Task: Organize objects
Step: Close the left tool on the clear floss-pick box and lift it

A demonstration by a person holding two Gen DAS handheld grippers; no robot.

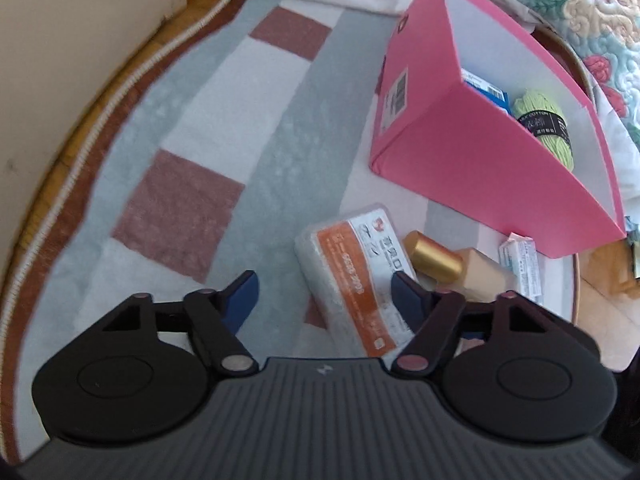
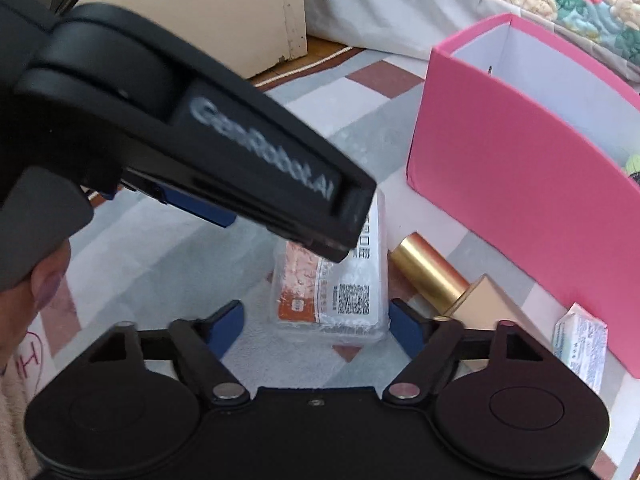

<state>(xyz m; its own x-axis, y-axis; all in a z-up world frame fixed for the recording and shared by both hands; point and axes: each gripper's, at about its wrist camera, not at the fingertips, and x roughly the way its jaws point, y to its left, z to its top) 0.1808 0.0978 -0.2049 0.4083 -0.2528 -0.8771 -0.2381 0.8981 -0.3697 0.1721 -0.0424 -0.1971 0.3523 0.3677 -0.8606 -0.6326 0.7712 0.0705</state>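
A white and orange packet (image 1: 356, 276) lies on the rug; it also shows in the right wrist view (image 2: 332, 292). My left gripper (image 1: 324, 296) is open just above it, the packet between the fingers toward the right one. My right gripper (image 2: 316, 324) is open, the packet's near end between its fingers. A gold-capped bottle (image 1: 436, 258) (image 2: 432, 276) and a small white wipes pack (image 1: 524, 264) (image 2: 580, 344) lie beside it. The pink box (image 1: 472, 160) (image 2: 520, 216) holds green yarn (image 1: 548, 128) and a blue carton (image 1: 486, 92).
The left gripper's black body (image 2: 180, 128) crosses the right wrist view above the packet. A checked rug (image 1: 200, 200) covers the floor. A beige cabinet (image 1: 80, 40) stands at the left. A quilted bed (image 1: 560, 0) runs behind the box.
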